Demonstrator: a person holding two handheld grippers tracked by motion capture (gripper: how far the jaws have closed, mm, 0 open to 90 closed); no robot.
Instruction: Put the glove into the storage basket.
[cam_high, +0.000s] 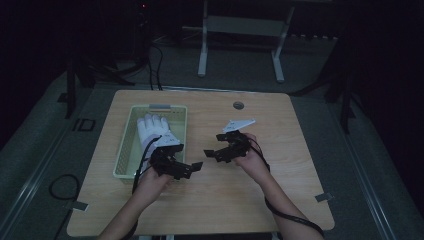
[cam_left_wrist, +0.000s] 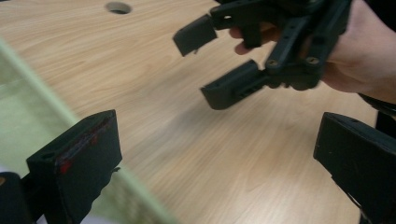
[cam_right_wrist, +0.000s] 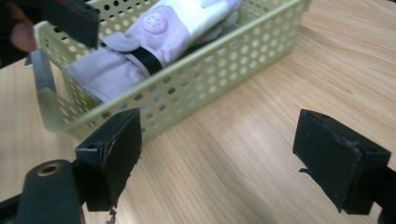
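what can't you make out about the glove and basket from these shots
- Glove cuff end: in the high view the left gripper and hand cover it.
- Glove fingertips: cut off by the top edge in the right gripper view.
- Round logo on the glove: too blurred to read.
- Basket: in the left gripper view just a blurred green rim, contents hidden.

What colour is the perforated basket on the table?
Pale green basket, seen best in the right gripper view.
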